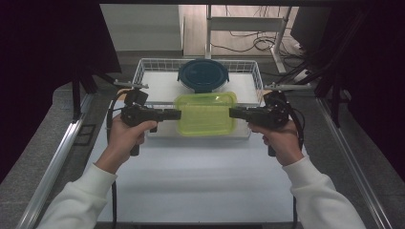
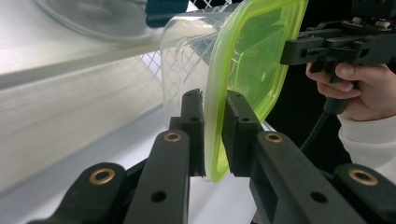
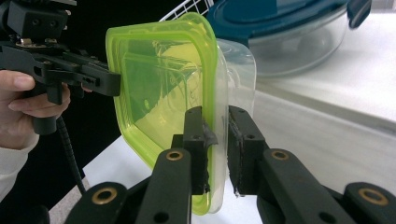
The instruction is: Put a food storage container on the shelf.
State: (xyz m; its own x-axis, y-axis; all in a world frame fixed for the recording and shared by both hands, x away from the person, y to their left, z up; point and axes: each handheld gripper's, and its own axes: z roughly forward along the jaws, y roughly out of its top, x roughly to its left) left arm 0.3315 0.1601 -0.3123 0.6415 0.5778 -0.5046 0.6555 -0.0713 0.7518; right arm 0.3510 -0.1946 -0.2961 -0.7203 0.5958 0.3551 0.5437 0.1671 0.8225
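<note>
Nearest you, your two forearms in white sleeves reach forward over the white table [image 1: 191, 181]. Each hand grips a black gripper, and the two point inward at each other. Your left gripper [image 1: 176, 114] has its jaws closed narrow on the left short edge of a clear container with a yellow-green lid [image 1: 205, 113]. Your right gripper [image 1: 233, 112] is clamped the same way on the opposite short edge. In each gripper view the lid's rim sits pinched between the black pads [image 2: 194, 116].

The container hangs level between the grippers, its long axis running straight from one to the other, so each hand is equally near its own end. Judging by the grip, any coming move depends on both hands travelling together; if one leads, the box will tilt or slip.

Just beyond the container lies a white wire basket [image 1: 143, 67]. At the basket's far side rests a round glass bowl with a dark blue lid [image 1: 203, 74].
</note>
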